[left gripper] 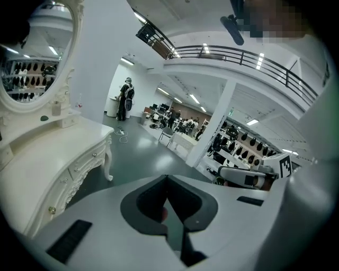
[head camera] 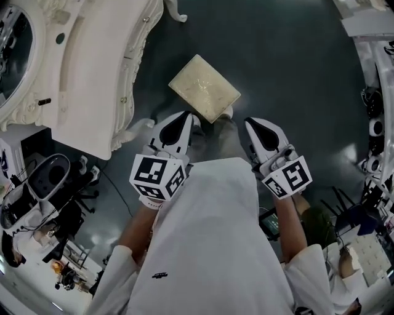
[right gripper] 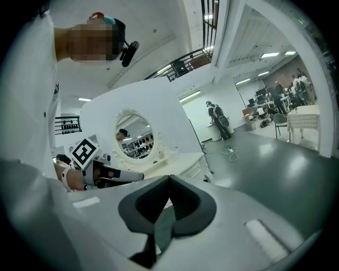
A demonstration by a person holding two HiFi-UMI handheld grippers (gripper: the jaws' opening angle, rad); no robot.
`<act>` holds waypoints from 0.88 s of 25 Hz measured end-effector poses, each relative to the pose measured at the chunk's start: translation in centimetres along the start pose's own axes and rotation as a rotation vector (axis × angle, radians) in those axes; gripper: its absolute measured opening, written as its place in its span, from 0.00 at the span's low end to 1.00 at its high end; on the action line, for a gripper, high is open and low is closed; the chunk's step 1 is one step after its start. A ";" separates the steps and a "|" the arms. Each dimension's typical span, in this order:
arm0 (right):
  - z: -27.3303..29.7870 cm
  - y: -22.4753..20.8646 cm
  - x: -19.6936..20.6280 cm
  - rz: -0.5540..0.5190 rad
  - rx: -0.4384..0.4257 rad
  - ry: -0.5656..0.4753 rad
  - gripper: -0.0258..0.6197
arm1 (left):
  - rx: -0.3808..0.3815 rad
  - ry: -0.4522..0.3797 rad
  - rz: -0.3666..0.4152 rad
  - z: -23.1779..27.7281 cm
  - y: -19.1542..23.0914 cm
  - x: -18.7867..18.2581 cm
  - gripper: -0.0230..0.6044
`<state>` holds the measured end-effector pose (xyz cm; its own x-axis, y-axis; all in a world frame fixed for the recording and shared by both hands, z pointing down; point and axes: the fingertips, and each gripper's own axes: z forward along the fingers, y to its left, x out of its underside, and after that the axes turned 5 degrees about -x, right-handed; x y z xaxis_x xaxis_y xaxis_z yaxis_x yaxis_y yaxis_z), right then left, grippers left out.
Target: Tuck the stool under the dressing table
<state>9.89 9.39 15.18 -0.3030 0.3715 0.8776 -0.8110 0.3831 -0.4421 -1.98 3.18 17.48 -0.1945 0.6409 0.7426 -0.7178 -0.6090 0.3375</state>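
The stool [head camera: 204,88], with a square cream cushion, stands on the dark floor just right of the white dressing table [head camera: 92,74]. My left gripper [head camera: 188,114] hovers by the stool's near-left corner, and my right gripper [head camera: 249,121] hangs near its near-right side. Neither touches it. Both grippers are shut with nothing between the jaws. In the left gripper view the left gripper [left gripper: 167,177] points over the floor, with the dressing table [left gripper: 47,159] and its oval mirror [left gripper: 32,63] at left. In the right gripper view the right gripper [right gripper: 169,177] faces the dressing table [right gripper: 175,161]. Neither gripper view shows the stool.
A carved table leg [head camera: 175,11] stands beyond the stool. White furniture [head camera: 375,37] lines the right edge. Chairs and clutter [head camera: 49,175] sit at lower left. A cable [left gripper: 123,138] lies on the floor, and a person [left gripper: 126,98] stands far off.
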 end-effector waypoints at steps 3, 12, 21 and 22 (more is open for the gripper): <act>0.5 -1.6 0.8 0.039 0.006 -0.001 0.06 | -0.011 0.023 0.013 1.5 0.1 0.6 0.05; 1.9 -6.7 6.3 0.199 0.075 0.038 0.20 | -0.043 0.097 0.018 5.0 1.6 4.3 0.05; 4.2 -11.1 16.6 0.409 0.154 0.114 0.34 | -0.041 0.177 0.008 8.9 3.5 9.6 0.05; 4.5 -11.7 18.0 0.440 0.167 0.117 0.35 | -0.047 0.184 0.008 9.3 4.0 10.2 0.05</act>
<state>11.63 7.77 37.00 -0.5846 0.5638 0.5834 -0.6908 0.0313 -0.7224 -0.58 2.94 31.83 -0.3161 0.7135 0.6253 -0.7454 -0.5945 0.3015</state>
